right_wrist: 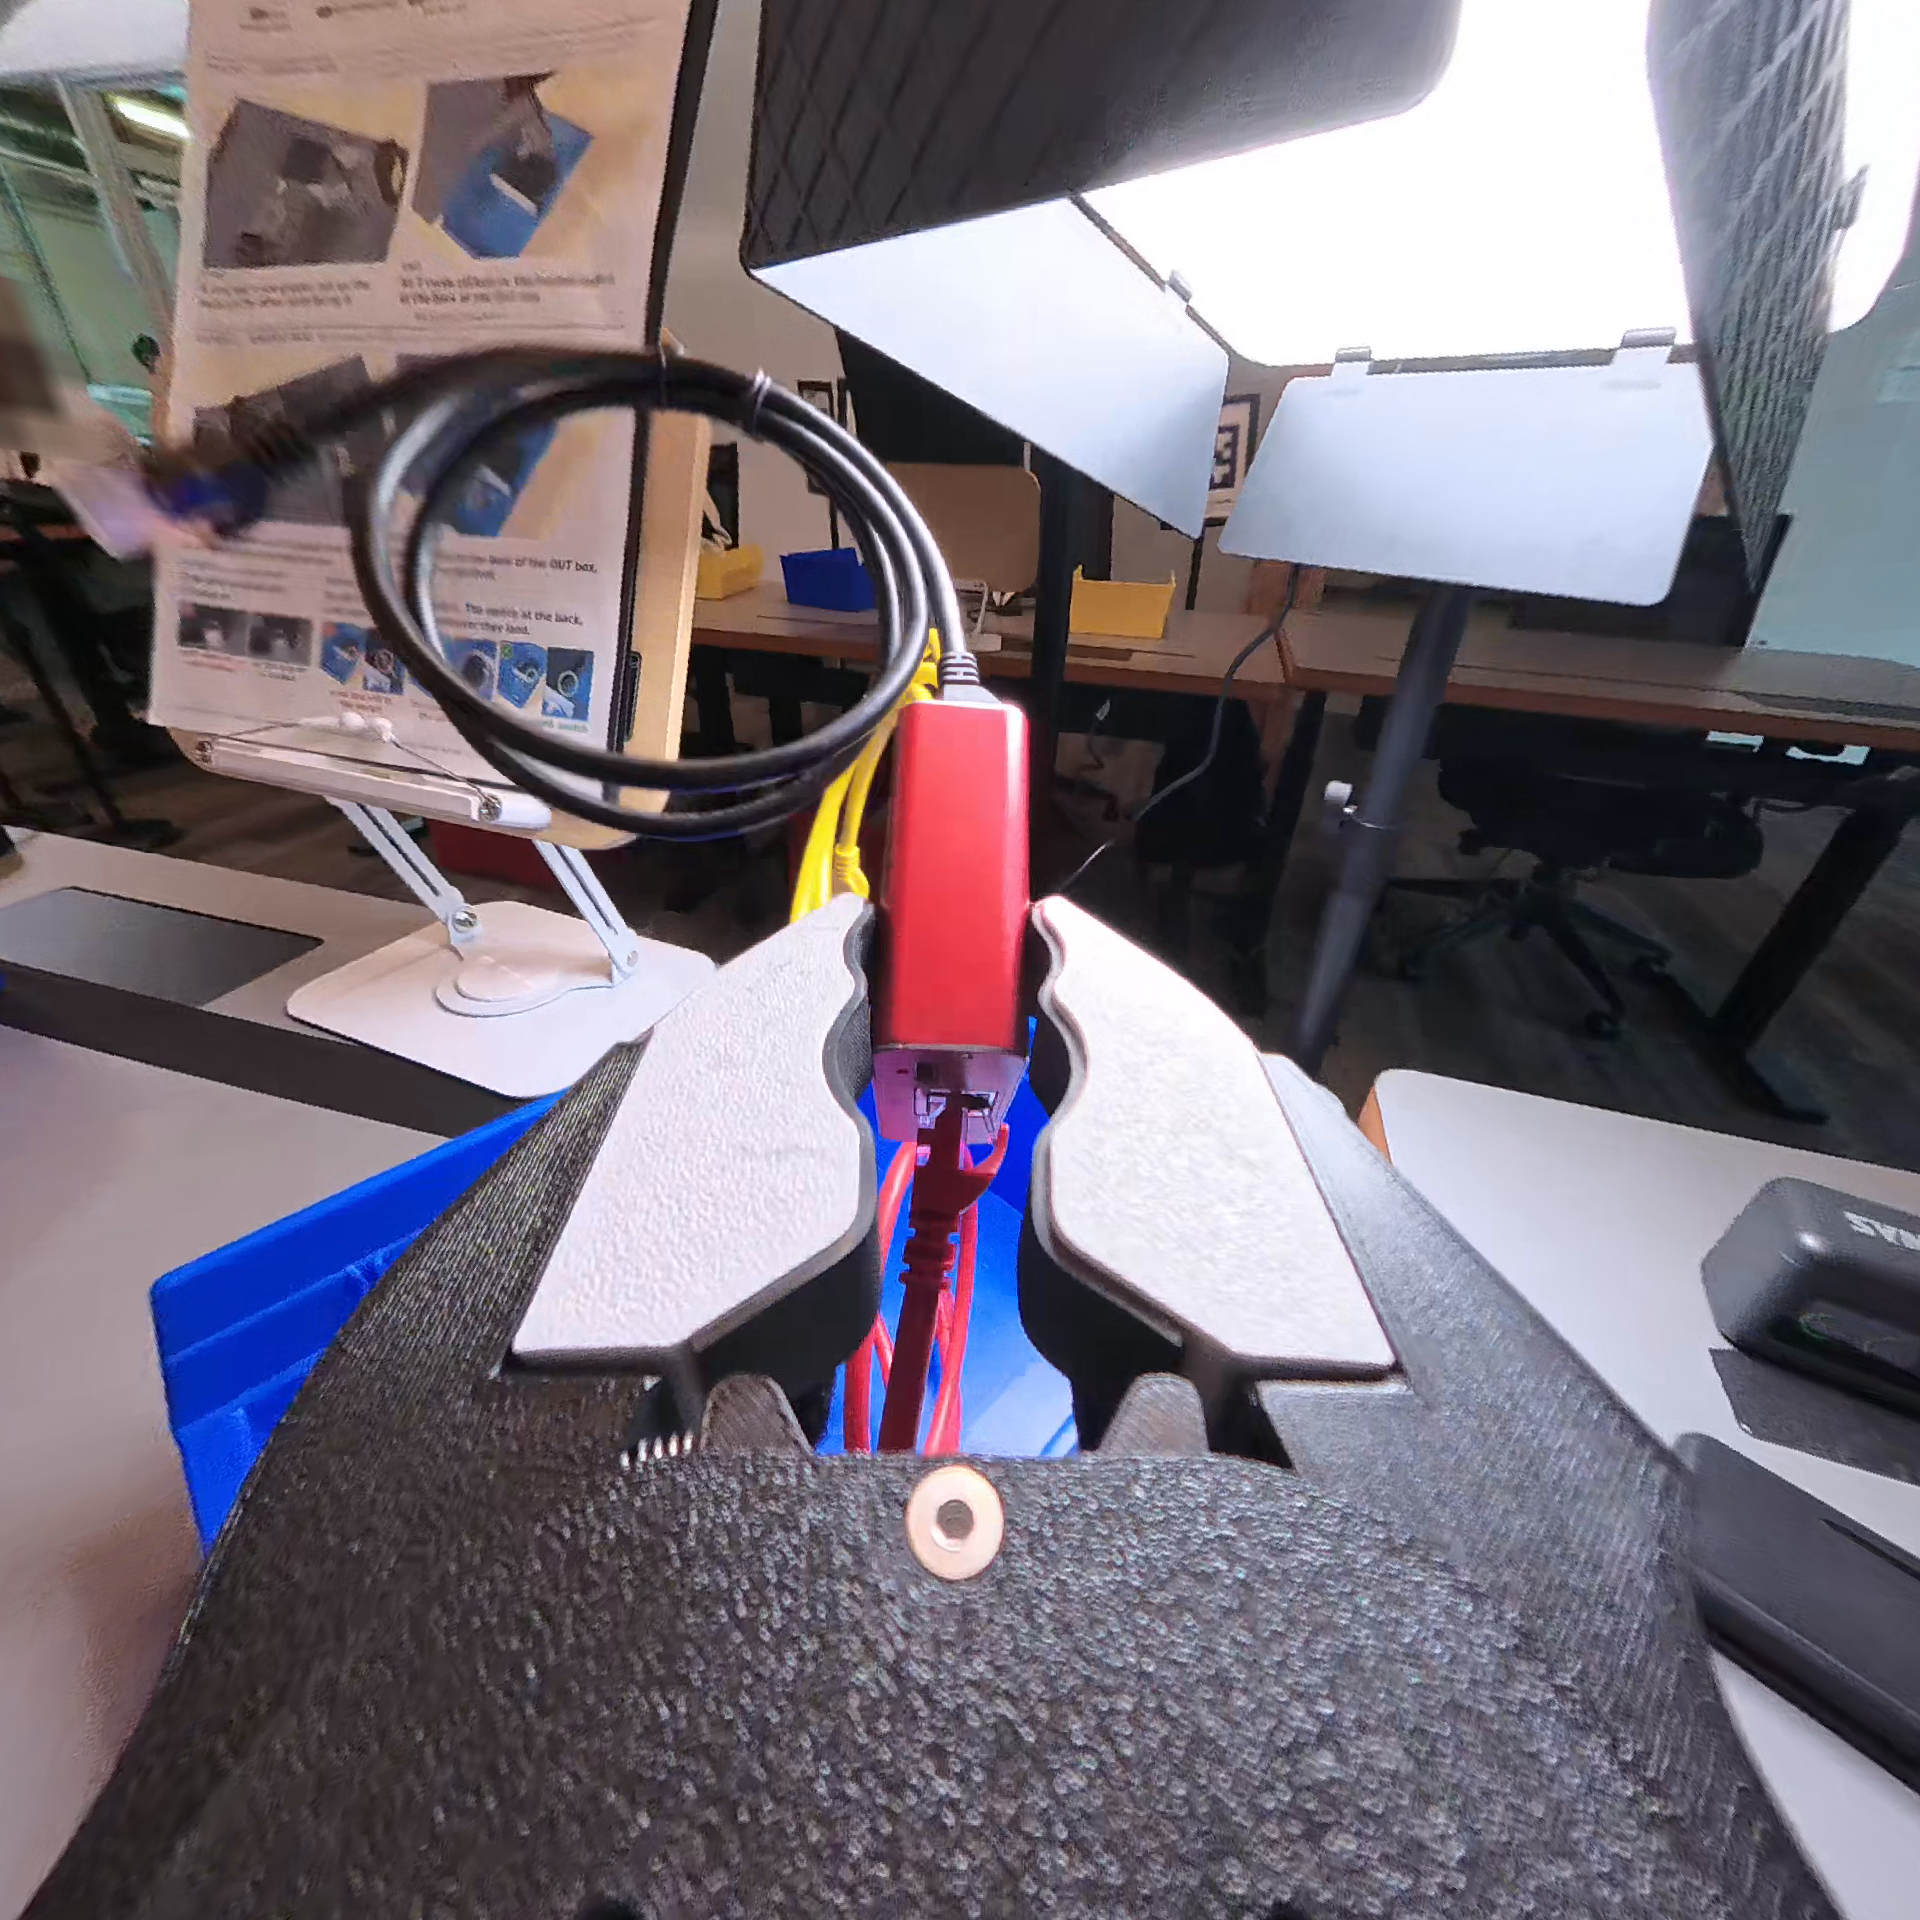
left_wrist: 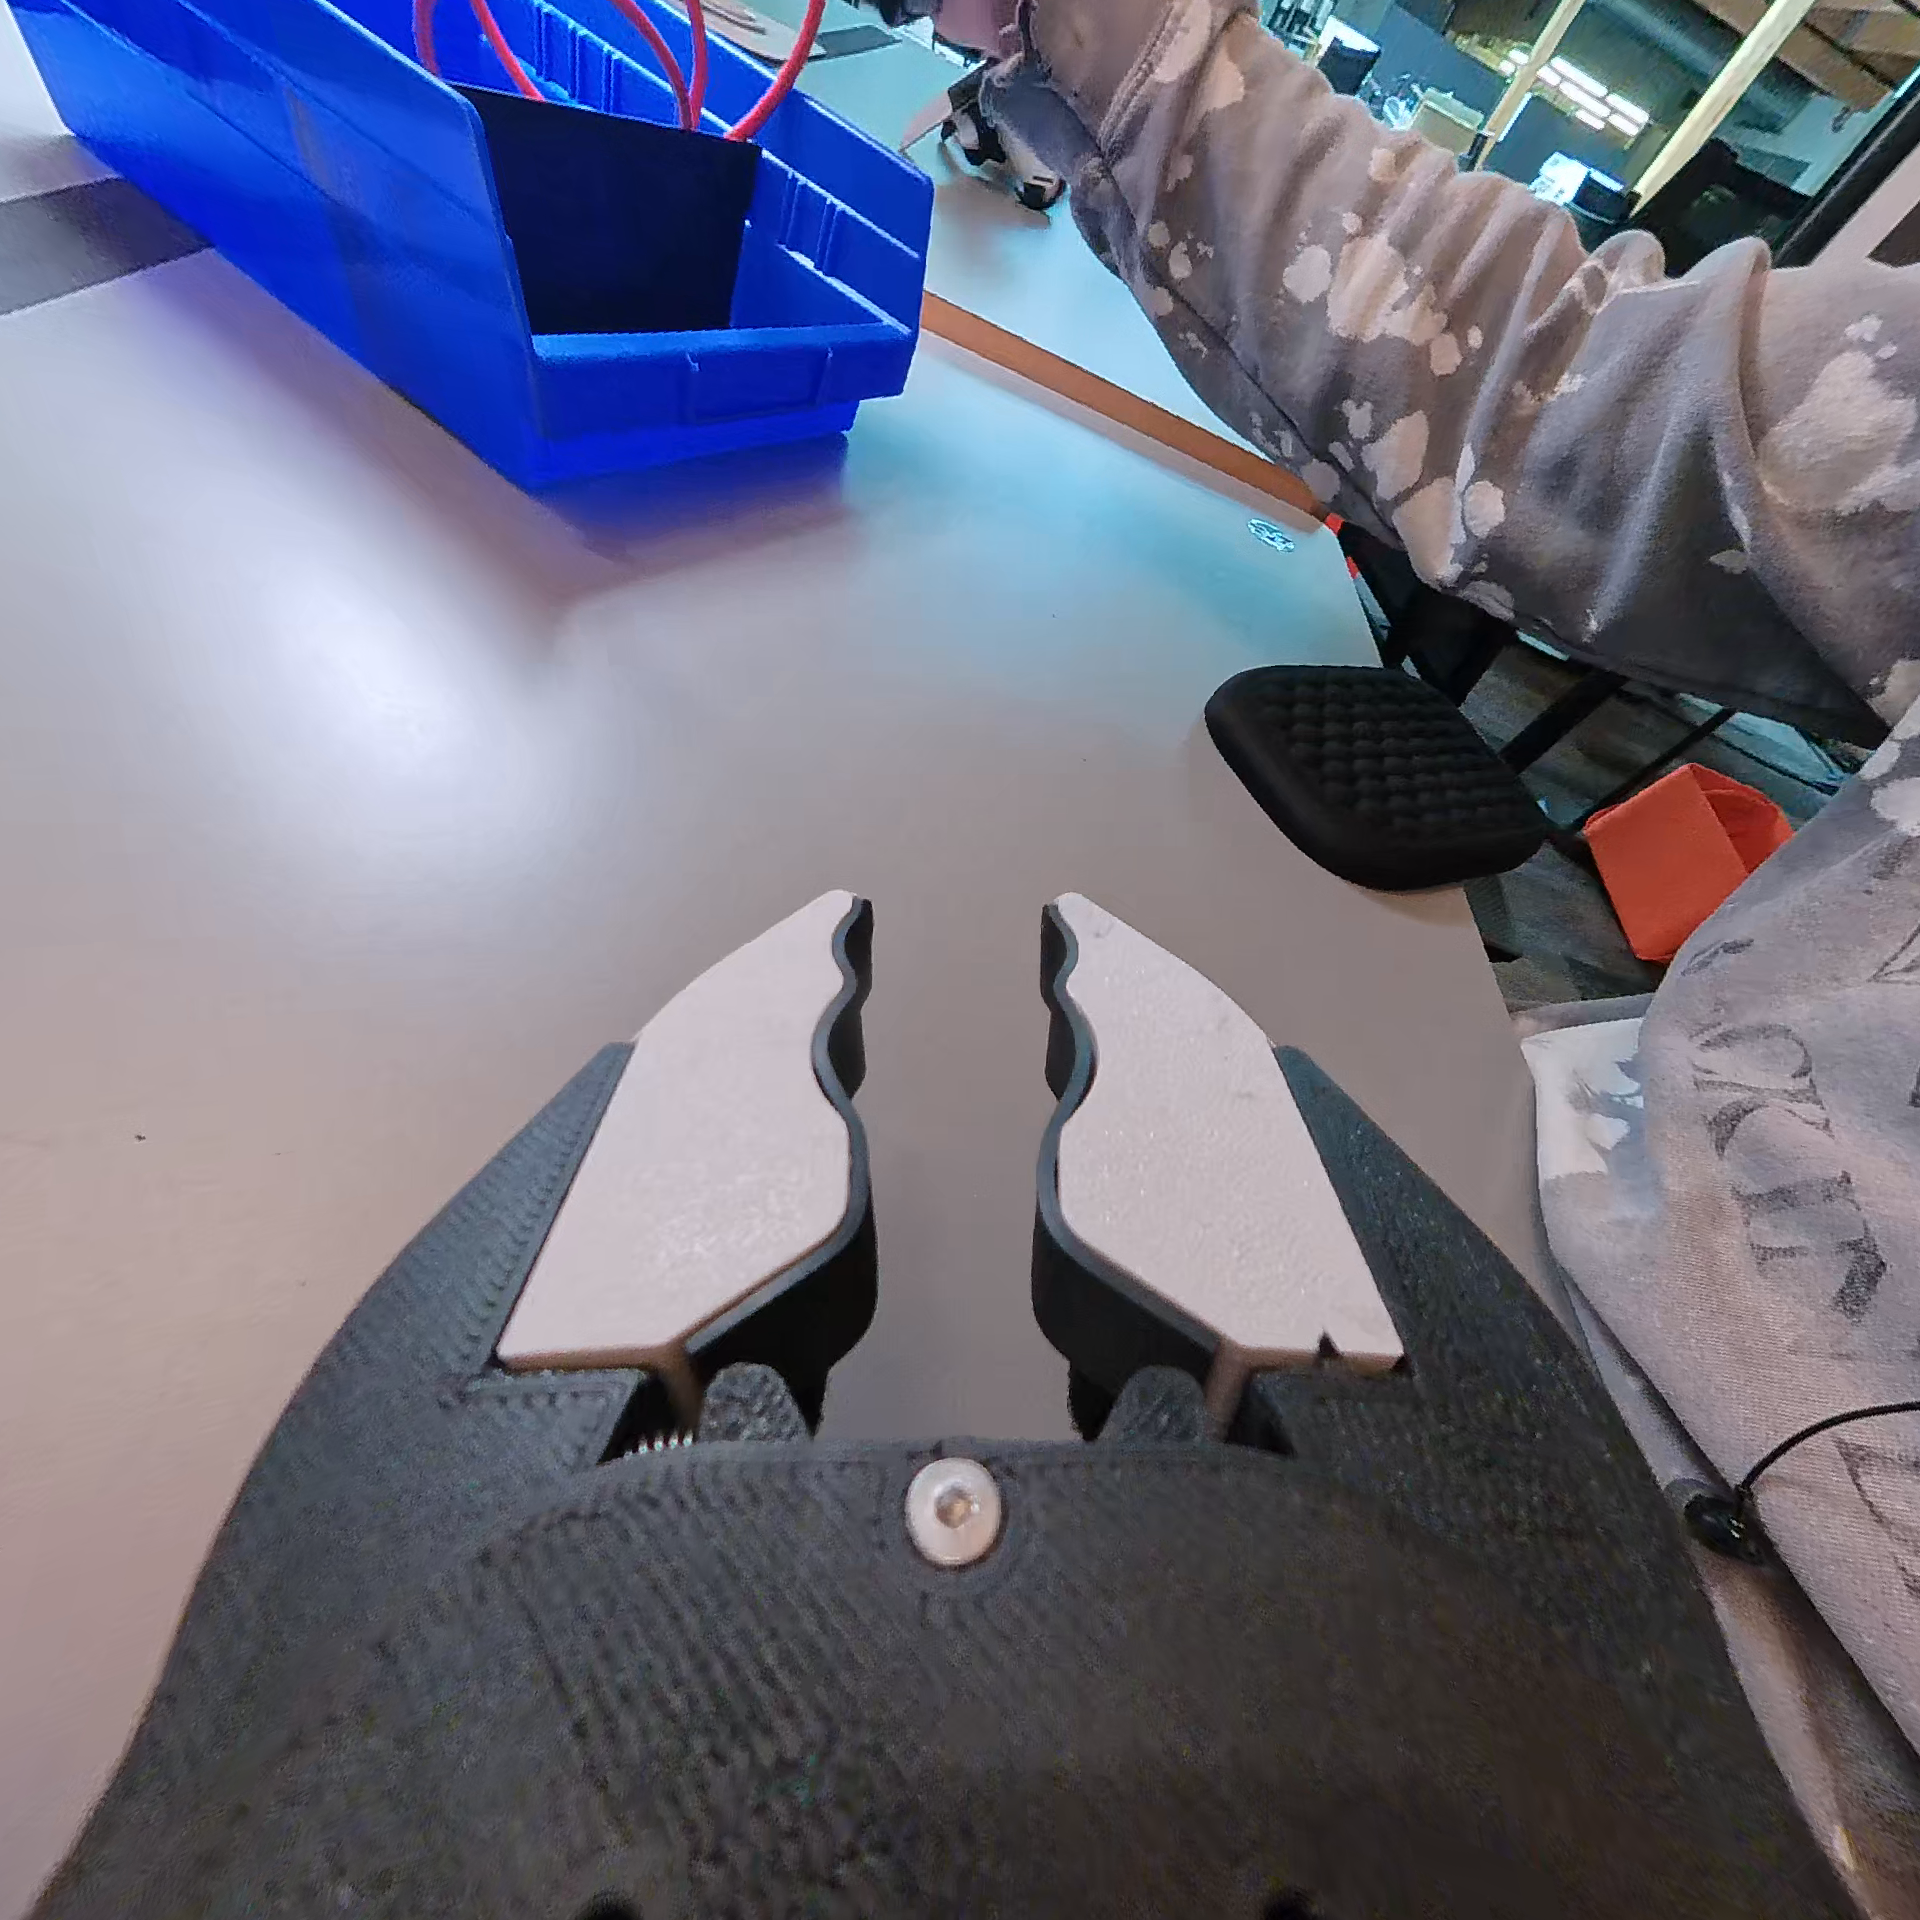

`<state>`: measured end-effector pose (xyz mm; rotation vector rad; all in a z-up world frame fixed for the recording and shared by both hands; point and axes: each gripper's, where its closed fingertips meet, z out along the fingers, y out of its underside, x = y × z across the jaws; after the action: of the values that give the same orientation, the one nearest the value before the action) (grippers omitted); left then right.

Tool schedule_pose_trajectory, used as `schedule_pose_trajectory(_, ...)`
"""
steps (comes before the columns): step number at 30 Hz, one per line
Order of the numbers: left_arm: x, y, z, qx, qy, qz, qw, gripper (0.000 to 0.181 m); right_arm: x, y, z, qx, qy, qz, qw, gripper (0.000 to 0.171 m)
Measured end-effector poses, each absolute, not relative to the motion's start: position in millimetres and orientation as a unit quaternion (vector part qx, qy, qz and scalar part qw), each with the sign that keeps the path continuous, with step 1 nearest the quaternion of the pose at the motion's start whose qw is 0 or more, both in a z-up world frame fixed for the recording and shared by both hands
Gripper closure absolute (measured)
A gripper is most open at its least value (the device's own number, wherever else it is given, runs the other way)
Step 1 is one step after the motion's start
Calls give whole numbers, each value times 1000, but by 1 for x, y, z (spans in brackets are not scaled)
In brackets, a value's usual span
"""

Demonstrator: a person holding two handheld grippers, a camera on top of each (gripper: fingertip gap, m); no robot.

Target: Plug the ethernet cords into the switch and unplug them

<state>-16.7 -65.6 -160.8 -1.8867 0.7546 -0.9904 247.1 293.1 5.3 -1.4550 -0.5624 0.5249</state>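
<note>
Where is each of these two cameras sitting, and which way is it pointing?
Left wrist view: sits on the left tongs, looking low across the grey table toward a blue bin; the tongs are open and empty, and the person's patterned sleeve crosses the right side.
Right wrist view: sits on the right tongs, raised and facing out into the room; they grip a red switch with red cable, yellow cable and black cable attached.
Shared: the blue bin and the table.
</note>
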Motion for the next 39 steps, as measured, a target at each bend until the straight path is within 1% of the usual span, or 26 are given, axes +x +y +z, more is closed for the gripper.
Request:
schedule_pose_trajectory(4,-15,-67,-165,-759,306,-397,417,150,250,293,-8,-693,-289,161,640,145)
schedule_pose_trajectory(7,-13,-67,-168,-760,308,-399,411,150,243,297,-31,-750,-334,86,564,145)
schedule_pose_trajectory(11,-11,-69,-171,-763,313,-394,405,150,226,306,-64,-784,-395,1,479,145)
schedule_pose_trajectory(13,-12,-69,-171,-764,315,-390,406,151,214,310,-70,-788,-415,-9,454,145)
schedule_pose_trajectory(17,-13,-69,-169,-763,312,-392,408,151,180,302,-94,-812,-456,37,364,144)
schedule_pose_trajectory(23,-14,-69,-168,-760,310,-397,410,151,167,313,-121,-800,-506,-55,316,144)
schedule_pose_trajectory(26,-12,-70,-170,-761,313,-398,406,151,170,316,-123,-799,-517,-87,294,144)
schedule_pose_trajectory(30,-11,-72,-166,-757,320,-393,412,151,163,296,-146,-814,-533,-58,224,135)
schedule_pose_trajectory(32,-11,-72,-161,-753,320,-389,424,151,160,291,-151,-795,-557,-87,222,130)
schedule_pose_trajectory(34,-14,-70,-155,-748,316,-384,439,151,154,288,-145,-784,-562,-89,250,125)
schedule_pose_trajectory(36,-18,-67,-149,-745,307,-379,455,150,144,282,-128,-788,-539,-38,295,119)
schedule_pose_trajectory(39,-25,-63,-142,-742,294,-372,473,149,139,278,-84,-770,-499,17,398,112)
